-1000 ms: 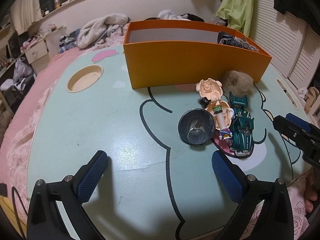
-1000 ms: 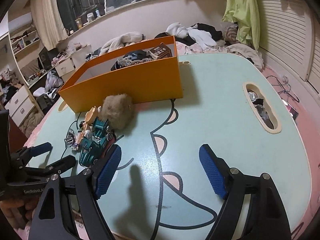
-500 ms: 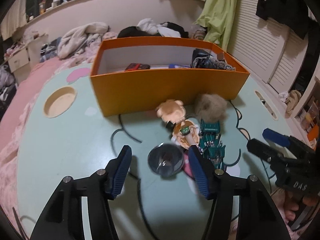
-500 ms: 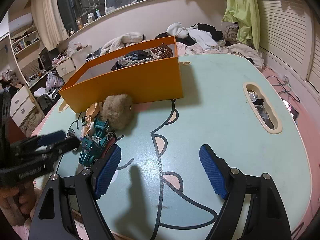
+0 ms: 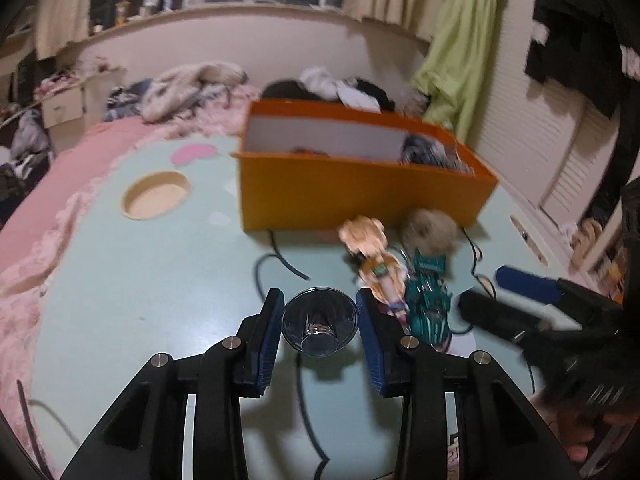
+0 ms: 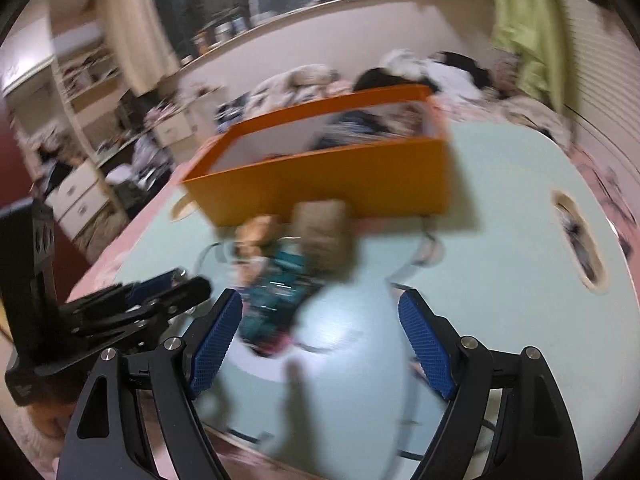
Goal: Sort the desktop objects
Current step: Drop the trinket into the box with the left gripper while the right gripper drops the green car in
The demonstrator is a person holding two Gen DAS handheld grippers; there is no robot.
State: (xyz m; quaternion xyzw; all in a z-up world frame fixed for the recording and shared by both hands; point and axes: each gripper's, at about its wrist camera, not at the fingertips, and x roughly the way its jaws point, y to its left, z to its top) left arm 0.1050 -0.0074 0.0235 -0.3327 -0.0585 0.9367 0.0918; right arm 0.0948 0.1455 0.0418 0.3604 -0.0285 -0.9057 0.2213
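Observation:
A clear glass cup (image 5: 319,326) lies with its mouth toward the left wrist camera, between the blue pads (image 5: 272,332) of my left gripper (image 5: 320,334). The jaws are closing and both pads touch its rim. To the right lie a doll figure (image 5: 372,256), a teal toy car (image 5: 426,300) and a brown fur ball (image 5: 430,230), in front of the orange box (image 5: 360,196). My right gripper (image 6: 320,340) stands open over bare table, with the car (image 6: 276,292) just past its left pad. It shows at the right of the left wrist view (image 5: 520,300).
The pale green table (image 5: 140,280) has a round cup hole (image 5: 156,200) at the left and an oval slot (image 6: 580,248) at the right. The box holds several items. Bedding and clothes lie beyond the table. The right wrist view is blurred.
My left gripper has moved up to the glass cup and its jaws have come in from wide apart onto the rim. The right gripper has shifted toward the toys, jaws unchanged.

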